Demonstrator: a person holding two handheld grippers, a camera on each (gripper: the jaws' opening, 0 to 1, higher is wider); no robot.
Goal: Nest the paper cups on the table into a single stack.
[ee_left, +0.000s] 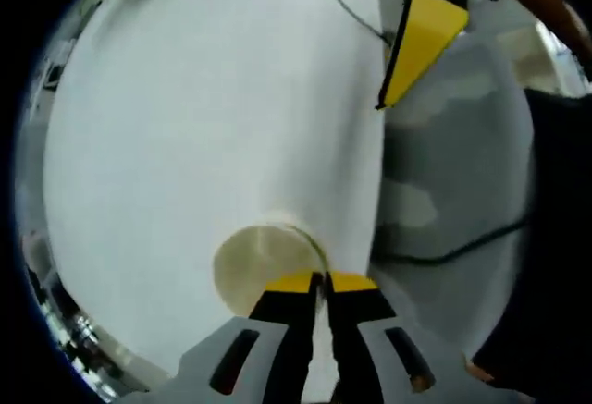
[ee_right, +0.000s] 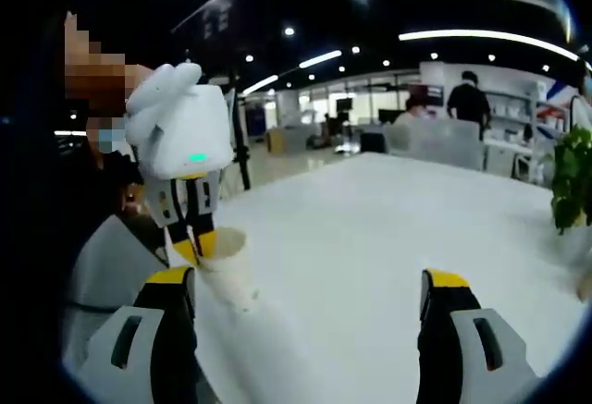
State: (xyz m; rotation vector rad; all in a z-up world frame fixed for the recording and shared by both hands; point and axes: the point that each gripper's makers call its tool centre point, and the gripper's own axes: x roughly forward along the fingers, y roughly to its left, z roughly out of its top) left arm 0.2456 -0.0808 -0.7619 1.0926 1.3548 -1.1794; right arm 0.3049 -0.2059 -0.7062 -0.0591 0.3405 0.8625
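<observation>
The left gripper (ee_left: 321,281) has its yellow-tipped jaws pinched together on the rim of the paper cup (ee_left: 264,265), which stands at the near edge of the white table (ee_left: 203,127). In the left gripper view the cup's round cream mouth opens toward the camera, just left of the jaw tips and touching them. In the right gripper view that same gripper (ee_right: 196,242) hangs down over the cup (ee_right: 225,270) from above, so the cup stands upright, mouth up, its long axis running from the table (ee_right: 370,265) up toward the gripper, tapering narrower toward the tabletop. I can't tell whether it is one cup or several nested.

The right gripper (ee_right: 308,298) hangs open, jaws spread wide with nothing between them, the cup beyond its left jaw. One of its yellow tips (ee_left: 421,39) shows past the table edge, well apart from the cup.

A potted plant (ee_right: 573,177) stands at the table's far right side.
</observation>
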